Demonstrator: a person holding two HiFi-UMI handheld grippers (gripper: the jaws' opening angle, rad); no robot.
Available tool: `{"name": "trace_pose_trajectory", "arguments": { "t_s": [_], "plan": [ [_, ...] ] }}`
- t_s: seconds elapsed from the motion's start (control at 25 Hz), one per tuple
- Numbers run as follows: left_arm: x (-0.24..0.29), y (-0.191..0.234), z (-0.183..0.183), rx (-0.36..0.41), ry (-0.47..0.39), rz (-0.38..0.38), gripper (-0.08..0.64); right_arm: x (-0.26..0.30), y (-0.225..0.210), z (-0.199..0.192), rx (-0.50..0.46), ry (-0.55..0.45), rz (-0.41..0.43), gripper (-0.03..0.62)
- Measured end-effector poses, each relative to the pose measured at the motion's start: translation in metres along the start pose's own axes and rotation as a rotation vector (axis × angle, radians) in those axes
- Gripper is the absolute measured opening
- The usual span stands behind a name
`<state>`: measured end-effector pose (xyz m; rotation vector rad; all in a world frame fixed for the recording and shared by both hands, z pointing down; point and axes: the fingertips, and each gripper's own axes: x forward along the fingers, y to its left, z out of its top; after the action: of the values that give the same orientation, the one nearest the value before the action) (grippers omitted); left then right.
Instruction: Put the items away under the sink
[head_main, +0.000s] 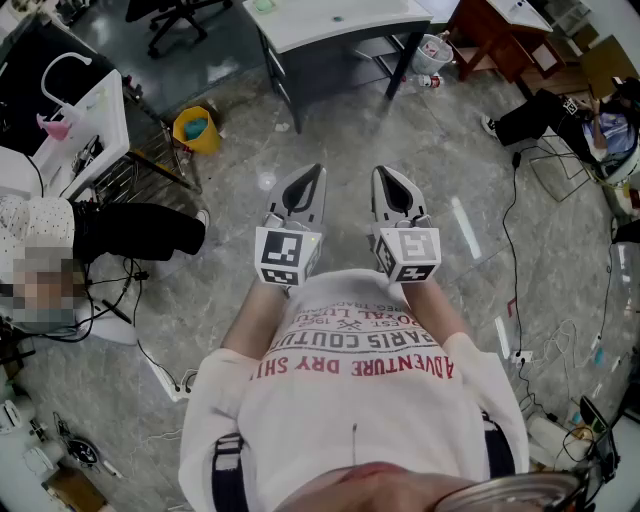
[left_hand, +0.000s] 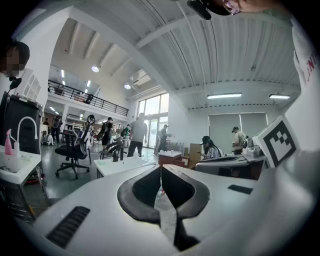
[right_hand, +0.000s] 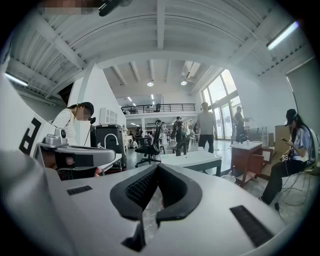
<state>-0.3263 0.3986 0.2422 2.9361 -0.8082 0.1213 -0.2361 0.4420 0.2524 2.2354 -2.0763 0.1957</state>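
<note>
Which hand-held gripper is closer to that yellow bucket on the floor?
Left. The yellow bucket sits off to the left of the left hand-held gripper; the right hand-held gripper is beside the left one, on the side away from the bucket.

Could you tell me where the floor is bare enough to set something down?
The floor is bare in the middle, between the bucket, the desk and the right-hand cables. By the seated person at left it is crowded.

white shirt (head_main: 350, 420), print upside down in view, red "ADVENTURE DRY", grey "ARIS COUTU" above it
</note>
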Motion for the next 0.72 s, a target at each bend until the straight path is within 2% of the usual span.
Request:
{"name": "trace_pose_trajectory", "arguments": {
  "t_s": [0.44,0.72],
  "plan": [
    [0.004,0.021,-0.004,-0.03,0.01,0.005,0.026,0.018,0.009,0.0,-0.008,0.015,0.016,0.026],
    [0.022,0.03,-0.019,-0.067,0.047,0.037,0.027,0.032,-0.011,-0.015,0.034,0.05,-0.005,0.026]
  ]
}}
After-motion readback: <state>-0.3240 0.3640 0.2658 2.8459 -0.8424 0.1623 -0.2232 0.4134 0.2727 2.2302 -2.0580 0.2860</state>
